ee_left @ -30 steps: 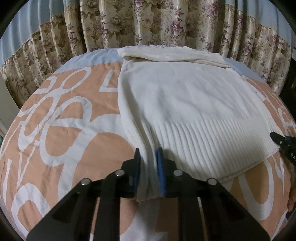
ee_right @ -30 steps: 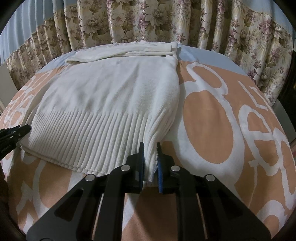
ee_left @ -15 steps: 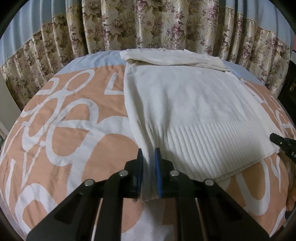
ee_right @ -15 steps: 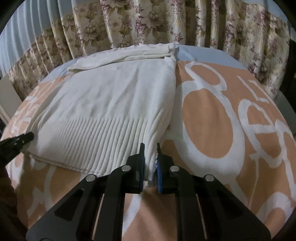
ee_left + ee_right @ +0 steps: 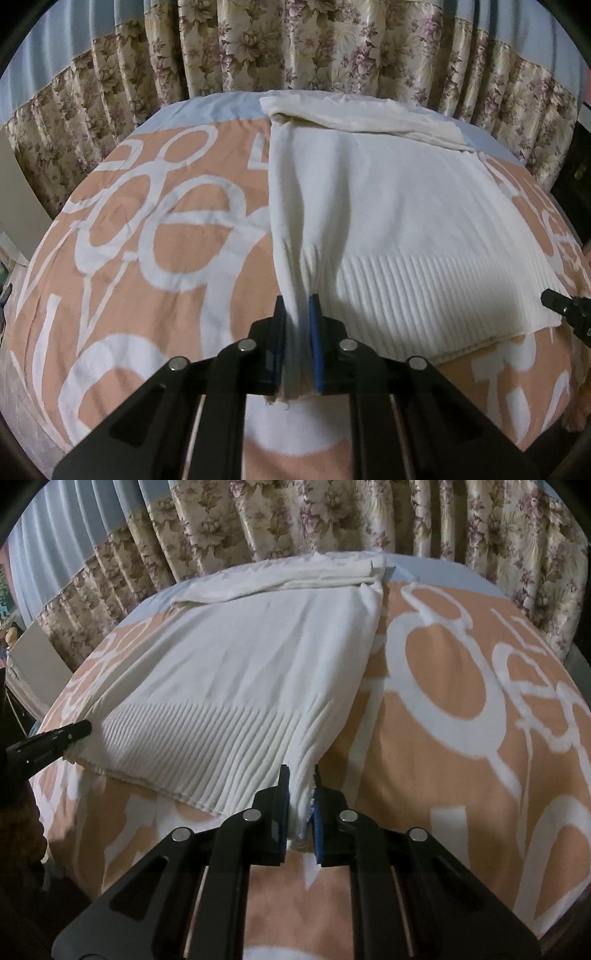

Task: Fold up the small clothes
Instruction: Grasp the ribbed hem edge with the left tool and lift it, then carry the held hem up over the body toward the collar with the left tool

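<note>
A cream knitted sweater [image 5: 399,221] [image 5: 236,664] lies on the bed, ribbed hem toward me and its sleeves folded across the far end. My left gripper [image 5: 296,306] is shut on the hem's left corner, and cloth bunches between its blue pads. The hem's right corner is pinched in my right gripper [image 5: 299,779], which is shut too. Both corners are raised off the blanket, so the hem hangs in a shallow arc between them. Each gripper's tip shows at the edge of the other view: the right one [image 5: 565,310], the left one [image 5: 51,738].
The bed is covered by an orange blanket with big white shapes [image 5: 155,266] [image 5: 480,709]. Flowered curtains [image 5: 332,48] [image 5: 332,517] hang close behind the far edge. A pale cabinet [image 5: 33,661] stands at the left.
Both grippers have pulled the hem corners back toward me and slightly up. The hem lifted off the blanket and the cloth near each grip gathered into tight folds.
</note>
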Action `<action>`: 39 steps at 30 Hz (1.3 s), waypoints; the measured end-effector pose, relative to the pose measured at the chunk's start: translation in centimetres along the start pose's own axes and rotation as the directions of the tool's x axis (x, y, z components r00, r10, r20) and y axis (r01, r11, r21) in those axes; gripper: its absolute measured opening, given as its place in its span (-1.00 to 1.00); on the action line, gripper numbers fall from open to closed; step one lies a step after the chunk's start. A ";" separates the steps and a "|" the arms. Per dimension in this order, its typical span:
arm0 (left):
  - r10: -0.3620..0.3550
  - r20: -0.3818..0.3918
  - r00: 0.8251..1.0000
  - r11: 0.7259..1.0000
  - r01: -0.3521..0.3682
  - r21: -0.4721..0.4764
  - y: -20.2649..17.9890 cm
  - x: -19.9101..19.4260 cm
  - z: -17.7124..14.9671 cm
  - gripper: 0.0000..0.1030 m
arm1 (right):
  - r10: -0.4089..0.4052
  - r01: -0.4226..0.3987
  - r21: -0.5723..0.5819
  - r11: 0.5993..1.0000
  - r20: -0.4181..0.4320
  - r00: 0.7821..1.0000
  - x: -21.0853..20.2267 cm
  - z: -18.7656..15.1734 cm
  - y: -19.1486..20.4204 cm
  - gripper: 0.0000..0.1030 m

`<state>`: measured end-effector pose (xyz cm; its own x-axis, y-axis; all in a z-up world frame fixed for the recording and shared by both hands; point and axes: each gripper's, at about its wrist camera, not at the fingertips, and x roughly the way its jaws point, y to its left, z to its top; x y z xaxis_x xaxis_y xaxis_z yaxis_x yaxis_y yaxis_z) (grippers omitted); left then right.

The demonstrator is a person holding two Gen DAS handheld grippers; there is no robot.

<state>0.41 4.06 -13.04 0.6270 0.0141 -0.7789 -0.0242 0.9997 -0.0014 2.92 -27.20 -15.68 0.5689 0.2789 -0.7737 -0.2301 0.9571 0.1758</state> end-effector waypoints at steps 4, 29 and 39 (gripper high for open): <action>-0.007 -0.003 1.000 1.000 0.007 -0.023 0.1 -0.5 -0.6 -0.76 | -0.005 0.005 0.001 1.000 -0.002 1.000 -0.5 -0.5 0.1 -0.79; -0.020 0.085 0.996 0.998 0.025 -0.053 0.4 -2.2 3.5 -0.76 | -0.018 0.018 -0.006 1.000 0.088 0.996 -2.0 2.7 0.0 -0.79; -0.024 0.119 0.993 0.998 0.031 -0.057 0.8 -2.5 5.8 -0.76 | -0.012 0.013 -0.008 1.000 0.140 0.990 -2.6 5.5 0.0 -0.79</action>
<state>3.34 4.94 -7.47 0.7156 -0.0081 -0.6984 -0.0489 0.9969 -0.0616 5.75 -27.49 -10.29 0.6762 0.2758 -0.6831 -0.2291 0.9600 0.1608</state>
